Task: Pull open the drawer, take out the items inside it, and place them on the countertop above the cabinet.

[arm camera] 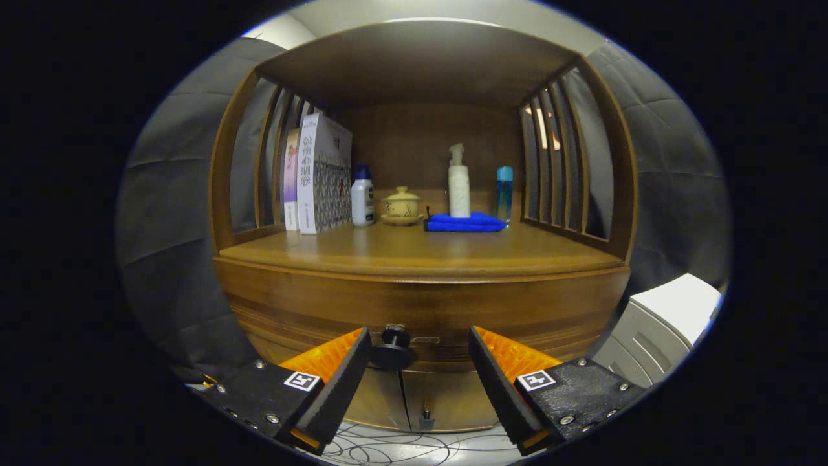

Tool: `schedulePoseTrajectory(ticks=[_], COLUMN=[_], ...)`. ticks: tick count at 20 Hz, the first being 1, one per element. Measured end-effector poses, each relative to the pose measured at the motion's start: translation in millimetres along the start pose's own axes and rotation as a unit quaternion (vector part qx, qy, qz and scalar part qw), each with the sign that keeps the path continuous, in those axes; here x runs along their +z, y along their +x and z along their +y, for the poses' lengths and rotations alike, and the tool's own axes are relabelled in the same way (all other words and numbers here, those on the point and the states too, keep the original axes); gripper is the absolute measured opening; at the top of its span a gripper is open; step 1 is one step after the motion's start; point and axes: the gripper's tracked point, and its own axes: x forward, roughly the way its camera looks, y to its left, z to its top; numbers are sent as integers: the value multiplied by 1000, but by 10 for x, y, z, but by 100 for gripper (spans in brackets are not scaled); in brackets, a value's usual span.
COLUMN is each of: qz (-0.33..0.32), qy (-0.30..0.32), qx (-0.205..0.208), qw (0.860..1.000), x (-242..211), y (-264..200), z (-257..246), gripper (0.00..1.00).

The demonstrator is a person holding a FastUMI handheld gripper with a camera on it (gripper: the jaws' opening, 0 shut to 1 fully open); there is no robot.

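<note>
A wooden cabinet stands straight ahead with its drawer (420, 310) closed under the countertop (420, 249). The drawer's dark round knob (393, 346) sits between my fingers, close to the left one. My gripper (419, 343) is open, fingers spread to either side of the knob, touching nothing. The drawer's contents are hidden.
At the back of the countertop stand two boxes (320, 175), a white bottle (362, 197), a small lidded pot (402, 206), a pump bottle (458, 184) on a folded blue cloth (464, 222) and a blue bottle (504, 191). Slatted sides close the shelf. Lower doors (420, 398) sit beneath; a white appliance (660, 323) stands to the right.
</note>
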Motion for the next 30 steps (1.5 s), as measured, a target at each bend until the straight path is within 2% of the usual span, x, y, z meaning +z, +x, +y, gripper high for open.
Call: schedulePoseTrajectory(ticks=[5, 9, 12, 15, 17, 30], qz=[41, 55, 55, 56, 54, 59], qy=[2, 4, 3, 5, 0, -30], qx=[22, 43, 38, 33, 28, 19], qw=[999, 998, 998, 998, 998, 998], x=[-208, -291, -302, -304, -317, -555], y=[248, 295, 305, 270, 187, -822], z=[127, 246, 231, 233, 234, 269], gripper=[89, 71, 50, 41, 38, 38])
